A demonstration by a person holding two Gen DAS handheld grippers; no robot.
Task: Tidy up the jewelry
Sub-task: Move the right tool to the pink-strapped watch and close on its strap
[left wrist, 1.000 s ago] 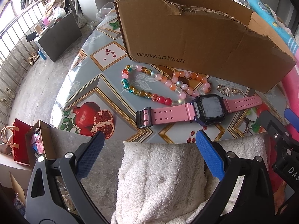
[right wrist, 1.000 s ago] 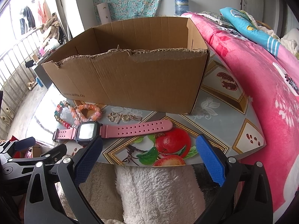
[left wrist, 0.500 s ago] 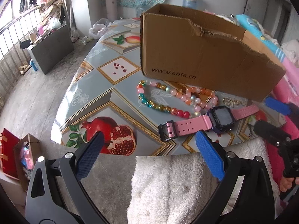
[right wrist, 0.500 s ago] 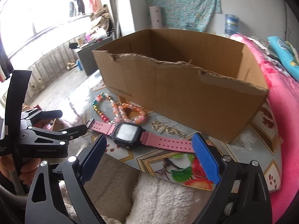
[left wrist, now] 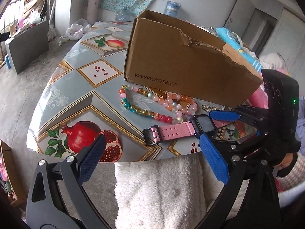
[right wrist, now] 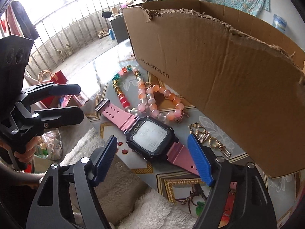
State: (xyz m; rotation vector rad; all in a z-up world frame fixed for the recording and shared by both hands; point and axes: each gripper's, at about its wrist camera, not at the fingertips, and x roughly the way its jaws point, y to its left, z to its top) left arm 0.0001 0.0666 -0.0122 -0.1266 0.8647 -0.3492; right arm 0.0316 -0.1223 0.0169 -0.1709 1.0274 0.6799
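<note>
A pink-strapped watch (right wrist: 150, 139) with a black square face lies flat on the table; it also shows in the left wrist view (left wrist: 177, 130). My right gripper (right wrist: 152, 156) is open, its blue pads on either side of the watch's near strap and face, low over the table. A string of coloured and pink beads (right wrist: 141, 95) lies behind the watch, also in the left wrist view (left wrist: 152, 105). Small gold pieces (right wrist: 209, 139) lie beside the box. My left gripper (left wrist: 152, 158) is open and empty at the table's near edge.
An open, torn cardboard box (right wrist: 219, 61) stands just behind the jewelry, also in the left wrist view (left wrist: 181, 61). The table (left wrist: 80, 87) has a fruit-patterned cover. A white fluffy cloth (left wrist: 162, 190) lies below its near edge. A pink bed (left wrist: 259, 95) is at right.
My right gripper has moved in close and low over the watch, its pads now on either side of it. My left gripper has drifted left and back a little.
</note>
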